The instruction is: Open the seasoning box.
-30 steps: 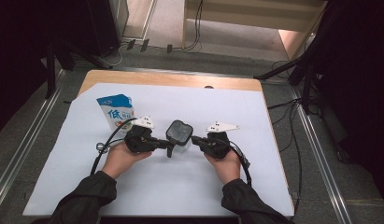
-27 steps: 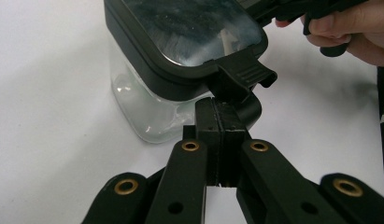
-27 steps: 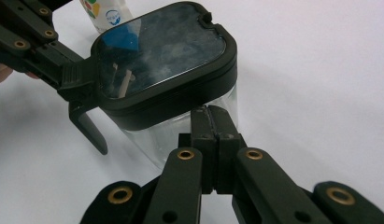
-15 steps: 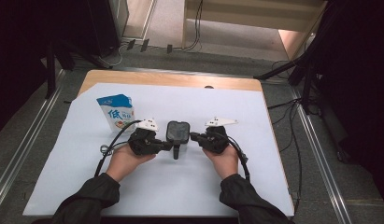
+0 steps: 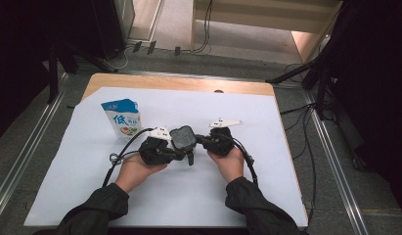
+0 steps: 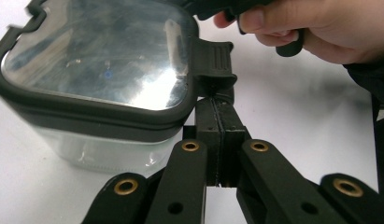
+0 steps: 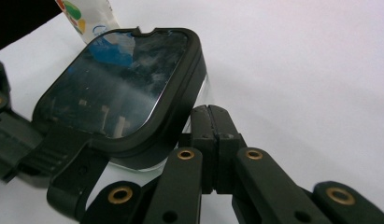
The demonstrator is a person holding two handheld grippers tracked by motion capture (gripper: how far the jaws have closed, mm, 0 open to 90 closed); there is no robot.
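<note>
We see a box (image 5: 183,138) with a black-rimmed lid at the centre of the high view, sitting on the white sheet (image 5: 189,196) between the two grippers. The left gripper (image 5: 175,154) comes in from the left of the box, the right gripper (image 5: 202,139) from its right, each held in a hand with a dark sleeve rising from the bottom edge. In the left gripper view the box (image 6: 94,60) takes the upper left, clear walls under a shiny lid, and a black clip (image 6: 215,63) sticks out on its right side. The left gripper (image 6: 220,135) has its jaws pressed together with nothing between them, the tips just under that clip; we cannot tell if they touch it. The right hand (image 6: 316,25) shows at the upper right of that view. In the right gripper view the box (image 7: 117,86) fills the centre left, and a clip (image 7: 68,163) hangs at the lower left. The right gripper (image 7: 209,112) also has its jaws pressed together on nothing, tips right beside the lid's rim. A milk carton (image 5: 122,118) stands at the upper left of the sheet, apart from the box; its bottom shows at the top of the right gripper view (image 7: 89,14).
</note>
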